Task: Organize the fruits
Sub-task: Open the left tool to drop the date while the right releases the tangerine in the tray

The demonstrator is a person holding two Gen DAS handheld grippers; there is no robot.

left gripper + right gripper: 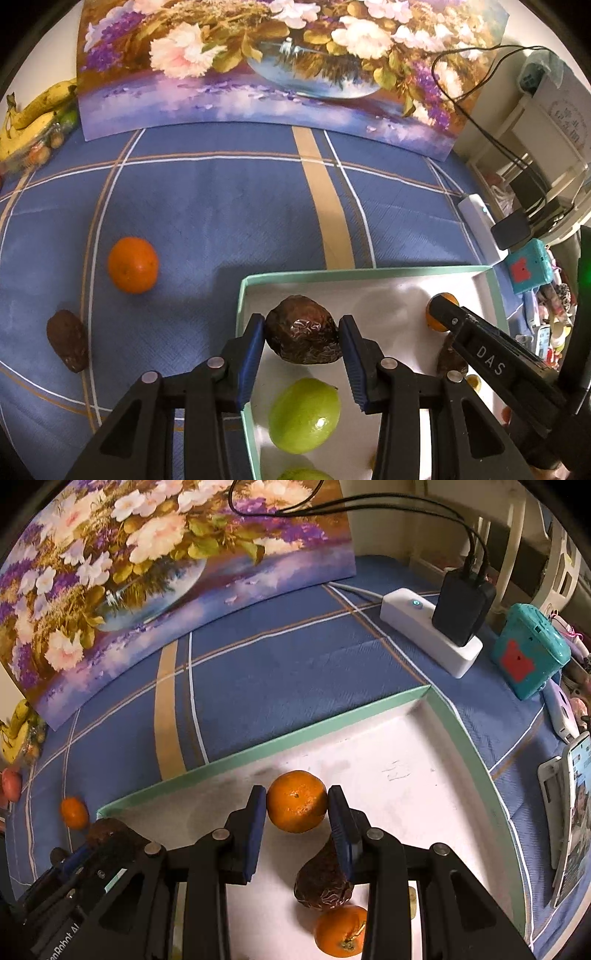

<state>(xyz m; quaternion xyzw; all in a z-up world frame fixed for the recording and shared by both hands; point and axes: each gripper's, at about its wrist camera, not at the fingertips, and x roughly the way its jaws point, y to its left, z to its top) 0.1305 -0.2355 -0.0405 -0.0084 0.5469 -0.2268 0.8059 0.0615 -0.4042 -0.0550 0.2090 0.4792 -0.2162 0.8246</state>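
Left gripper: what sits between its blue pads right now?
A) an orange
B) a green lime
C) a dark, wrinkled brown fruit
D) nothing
C: in the left wrist view the left gripper has a dark wrinkled fruit clamped between its pads, over the tray; the lime lies below in the tray.

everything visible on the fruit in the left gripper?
The dark brown fruit is roundish, its wrinkled skin glossy where light hits it. It sits between the blue pads of the left gripper, which press on both its sides, over the near-left corner of the white tray. Whether it touches the tray floor cannot be told.
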